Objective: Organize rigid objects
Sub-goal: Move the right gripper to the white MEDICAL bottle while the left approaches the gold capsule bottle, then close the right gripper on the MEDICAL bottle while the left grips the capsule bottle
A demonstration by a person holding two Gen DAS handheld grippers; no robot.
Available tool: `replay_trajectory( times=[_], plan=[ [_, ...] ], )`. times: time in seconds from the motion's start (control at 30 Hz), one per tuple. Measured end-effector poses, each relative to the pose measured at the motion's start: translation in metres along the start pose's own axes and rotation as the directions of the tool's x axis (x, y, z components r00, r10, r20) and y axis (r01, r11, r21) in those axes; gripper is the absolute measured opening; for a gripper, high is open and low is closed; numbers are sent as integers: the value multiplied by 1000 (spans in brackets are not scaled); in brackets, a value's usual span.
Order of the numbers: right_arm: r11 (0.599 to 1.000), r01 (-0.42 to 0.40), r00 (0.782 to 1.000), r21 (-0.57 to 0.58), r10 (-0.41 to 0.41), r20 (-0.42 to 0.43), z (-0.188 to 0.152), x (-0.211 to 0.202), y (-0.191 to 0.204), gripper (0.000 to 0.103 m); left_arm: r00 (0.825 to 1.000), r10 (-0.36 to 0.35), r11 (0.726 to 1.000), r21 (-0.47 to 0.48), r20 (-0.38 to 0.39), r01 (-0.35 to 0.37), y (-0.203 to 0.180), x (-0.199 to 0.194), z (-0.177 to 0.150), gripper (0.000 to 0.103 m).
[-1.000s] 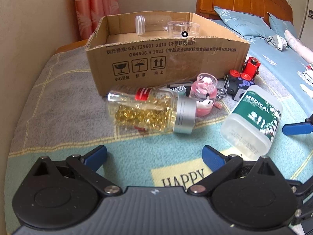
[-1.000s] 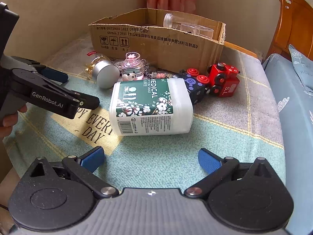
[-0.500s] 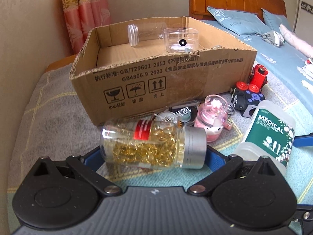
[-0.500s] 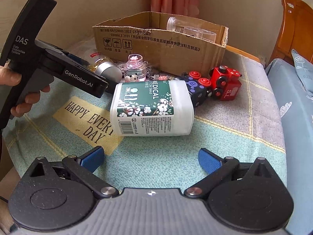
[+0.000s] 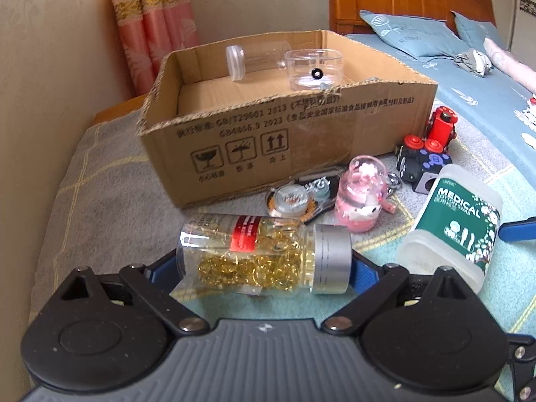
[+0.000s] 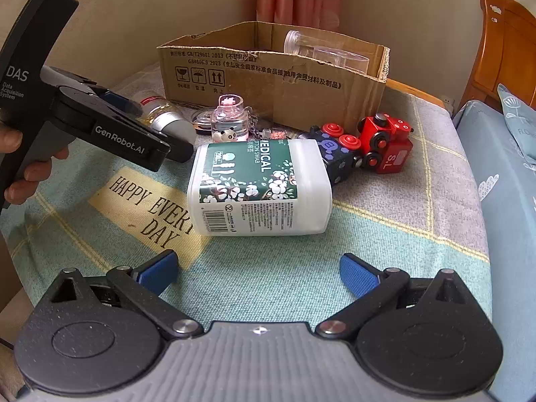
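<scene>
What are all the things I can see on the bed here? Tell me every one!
cardboard box: one, brown, open, at the back of the blanket.
clear jars: two, see-through, inside the box.
capsule bottle: one, clear with golden capsules and silver cap, lying between the left gripper's fingers.
cotton swab tub: one, white with green label, lying mid-blanket.
pink keychain bottle: one, before the box.
round badge: one, beside it.
toy train: one, red, right of the box.
dark cube toy: one, red buttons, beside the train.
left gripper: black, blue pads, jaws just closing.
right gripper: open, empty.
</scene>
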State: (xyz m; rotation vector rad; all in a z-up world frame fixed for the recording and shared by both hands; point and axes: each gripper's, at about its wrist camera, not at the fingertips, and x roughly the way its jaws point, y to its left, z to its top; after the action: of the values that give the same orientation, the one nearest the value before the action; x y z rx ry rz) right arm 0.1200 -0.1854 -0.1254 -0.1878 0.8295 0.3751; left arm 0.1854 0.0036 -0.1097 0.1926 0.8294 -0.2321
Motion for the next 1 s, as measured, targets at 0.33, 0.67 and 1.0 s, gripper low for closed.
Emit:
replay_trajectory(
  times=[0.33,0.67,1.0],
  plan=[
    [1000,2,1000,2,-2,-10,1,0,0,103,999,-6,996,-89,-36,3,10,-28,-32,97],
    [1000,28,1000,-4,-28,12,22,-2,0,103,1000,-9,998,-67,1,9,10,-32,-30,98],
    [999,41,999,-35,-40,17,47,11,8,103,1000,-9,1000,4,18,9,5,-30,-20,99]
  ],
)
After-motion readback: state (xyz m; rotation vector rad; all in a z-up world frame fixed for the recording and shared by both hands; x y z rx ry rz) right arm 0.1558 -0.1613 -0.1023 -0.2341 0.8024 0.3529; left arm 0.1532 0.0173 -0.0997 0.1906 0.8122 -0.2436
